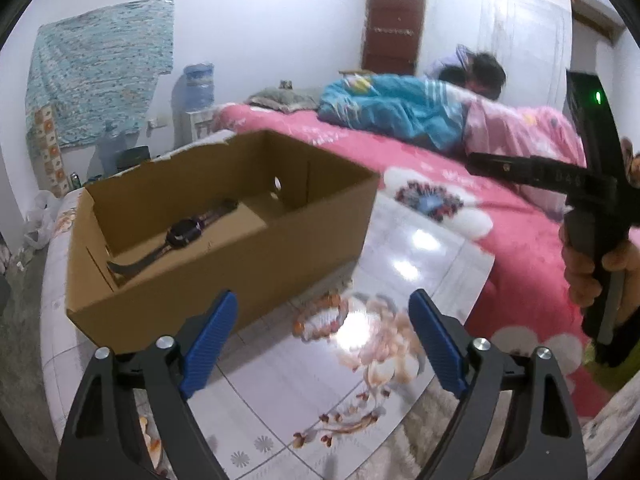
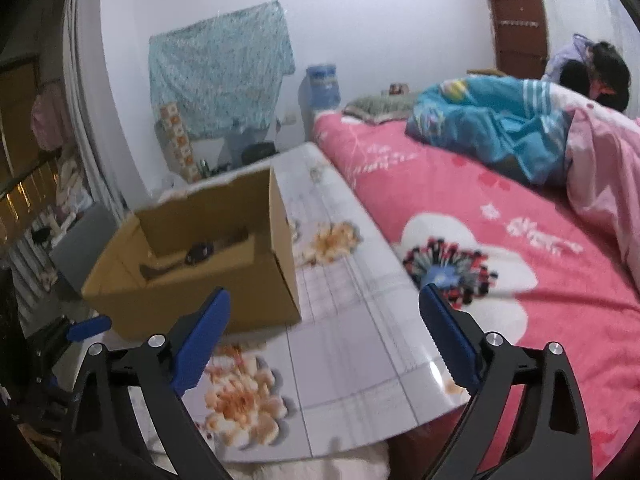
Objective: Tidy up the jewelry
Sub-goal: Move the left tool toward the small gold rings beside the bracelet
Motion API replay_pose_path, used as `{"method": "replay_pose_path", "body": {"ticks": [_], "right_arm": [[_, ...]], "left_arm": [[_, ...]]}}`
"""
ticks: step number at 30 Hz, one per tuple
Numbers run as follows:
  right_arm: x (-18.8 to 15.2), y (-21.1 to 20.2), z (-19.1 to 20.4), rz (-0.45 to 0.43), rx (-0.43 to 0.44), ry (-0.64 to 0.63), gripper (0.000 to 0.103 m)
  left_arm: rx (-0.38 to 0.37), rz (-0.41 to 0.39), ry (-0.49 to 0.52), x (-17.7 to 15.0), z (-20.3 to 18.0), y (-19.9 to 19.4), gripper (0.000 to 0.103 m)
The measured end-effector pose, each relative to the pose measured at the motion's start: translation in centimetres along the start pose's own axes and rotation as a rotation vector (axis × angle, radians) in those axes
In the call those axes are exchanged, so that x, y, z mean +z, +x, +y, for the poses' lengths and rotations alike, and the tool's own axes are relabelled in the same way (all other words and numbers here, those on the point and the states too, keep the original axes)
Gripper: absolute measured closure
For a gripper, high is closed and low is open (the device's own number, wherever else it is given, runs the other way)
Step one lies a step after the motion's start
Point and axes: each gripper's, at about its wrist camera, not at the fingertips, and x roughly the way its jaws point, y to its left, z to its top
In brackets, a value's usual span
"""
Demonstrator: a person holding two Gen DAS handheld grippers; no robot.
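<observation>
While both grippers' jaws gape empty, cardboard box [image 1: 224,236] holding watch [image 1: 180,234] on floral board [image 2: 352,320], pink bed [image 2: 500,208] alongside

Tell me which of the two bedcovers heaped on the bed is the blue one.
The left heap, blue with white stripes, toward the pillow. The heap on its right is pale pink.

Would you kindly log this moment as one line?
left gripper: jaws open, empty | right gripper: jaws open, empty | watch: inside cardboard box | box: on floral board
</observation>
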Motion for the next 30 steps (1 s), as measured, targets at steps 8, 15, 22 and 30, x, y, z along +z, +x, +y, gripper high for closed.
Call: {"method": "replay_pose_path", "body": {"ticks": [8,15,22,30], "right_arm": [[-3.7,3.9,1.6,0.159,0.079,-0.004,0.027],[-4.5,6.4,1.6,0.218,0.127,0.029,0.03],[-4.8,7.5,0.4,0.246,0.132,0.068,0.03],[-4.9,8.0,-0.2,0.258,0.146,0.091,0.032]], "left_arm": [[-0.032,0.114,0.062,-1.4,-1.3,4.2,0.05],[-0.021,0.204,0.161,-1.2,-2.4,8.9,0.057],[-0.019,0.275,0.179,-1.6,-1.9,11.6,0.08],[0.001,0.266,0.206,-2.1,-1.7,10.9,0.094]]}}
